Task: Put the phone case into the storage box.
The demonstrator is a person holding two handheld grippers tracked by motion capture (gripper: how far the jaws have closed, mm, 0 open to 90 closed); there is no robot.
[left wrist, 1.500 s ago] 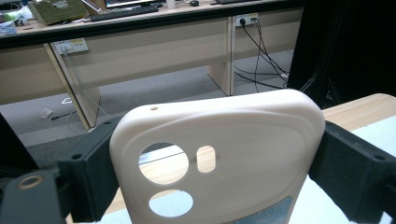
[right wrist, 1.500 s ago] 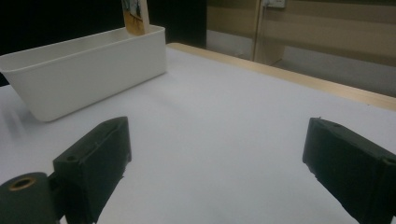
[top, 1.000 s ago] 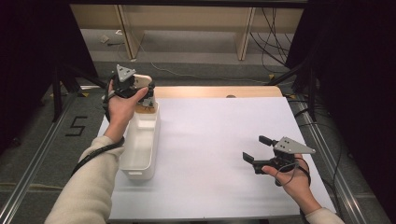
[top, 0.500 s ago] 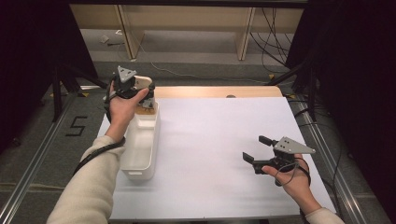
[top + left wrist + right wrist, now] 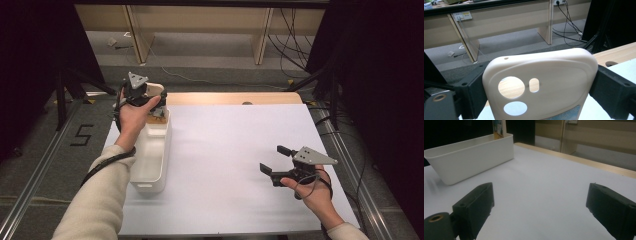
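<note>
1. Phone case point(image 5: 541, 82), cream-coloured with round and oblong cut-outs, sits clamped between the jaws of our left tongs point(image 5: 145, 95); the left gripper view has a black jaw pressing each of its side edges, and it stands upright.

2. Compared with a second ago, very little has shifted: in the high view our left hand point(image 5: 132, 112) holds at the same spot over the far end of the white bin point(image 5: 150, 160), perhaps a touch closer to the bin's end. The case has not gone lower.

3. We read that pause as the case being lined up above the bin rather than released. The bin lies along the left edge of the table point(image 5: 225, 150), and something with a printed face already stands at its far end point(image 5: 498, 128); what it is we cannot tell.

4. Our right tongs point(image 5: 276, 159) have not moved over the same second. They rest low by the near right part of the table with jaws spread wide and nothing between them, as the right gripper view confirms.

5. For the work in hand, this means the placing is not yet done: the case has yet to come down inside the bin's walls before the left jaws can let go.
</note>
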